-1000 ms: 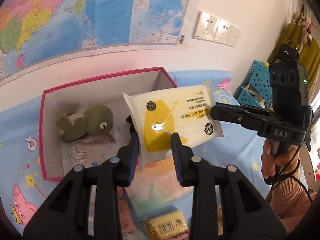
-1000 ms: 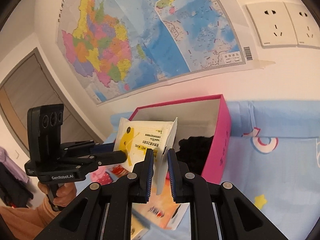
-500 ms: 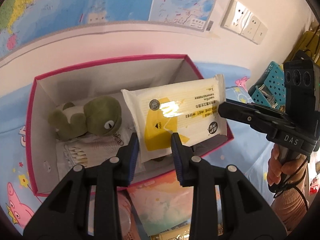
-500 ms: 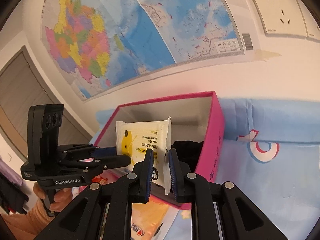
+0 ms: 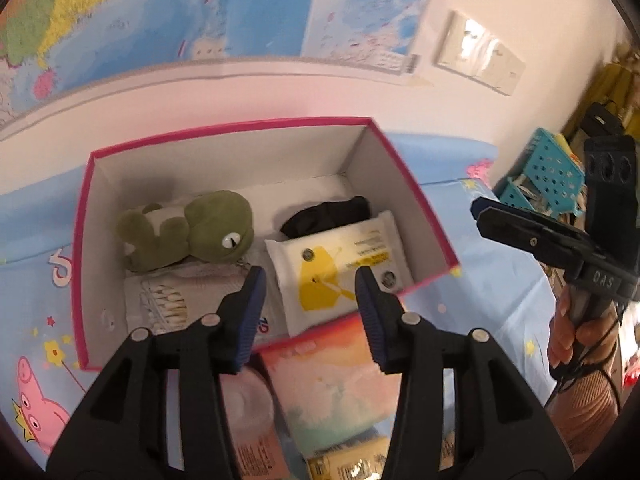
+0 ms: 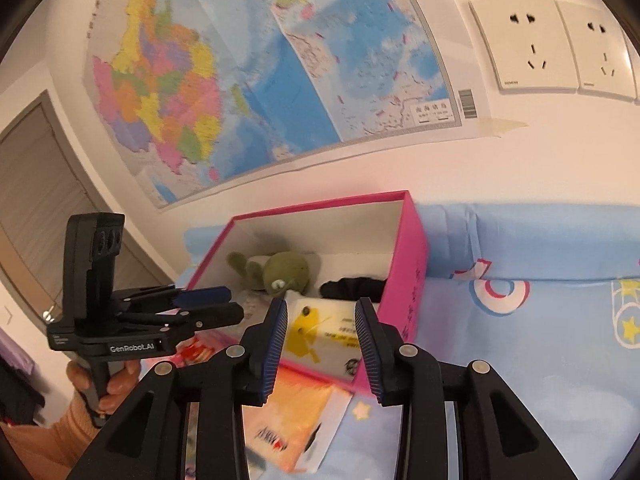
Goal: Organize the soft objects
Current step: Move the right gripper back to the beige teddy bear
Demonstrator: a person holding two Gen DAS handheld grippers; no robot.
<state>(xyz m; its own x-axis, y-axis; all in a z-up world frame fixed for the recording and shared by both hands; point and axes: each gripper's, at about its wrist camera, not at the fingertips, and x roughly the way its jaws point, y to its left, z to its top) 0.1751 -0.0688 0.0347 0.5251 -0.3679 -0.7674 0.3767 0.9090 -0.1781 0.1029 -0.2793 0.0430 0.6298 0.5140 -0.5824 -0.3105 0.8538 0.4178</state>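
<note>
Left gripper (image 5: 308,308): jaws opening, nothing between the pads, wipes pack visible past them but untouched. Right gripper (image 6: 322,340): same, jaws opening and empty.

Nearest, on the blue sheet (image 6: 532,360) in front of the box: an orange-pink pack (image 5: 340,384), a small yellow pack (image 5: 348,460) at the frame bottom, and a pinkish item (image 5: 248,412) partly hidden behind the left finger. All three are outside the box.

Wipes pack (image 5: 340,276) lies flat in the pink box (image 5: 224,128), right half, near the front wall, free of both grippers. Just behind it is a black cloth (image 5: 326,216). Left half: cotton swab bag (image 5: 168,300) in front, frog plush (image 5: 192,232) behind and partly on top of it.

Read: four items in, wipes placement looks done. Left to do, I'd guess, are the three loose packs in front. Box still has room along the back wall and on top of the wipes.

Far: map (image 6: 260,80) and sockets (image 6: 552,48) on the wall.
</note>
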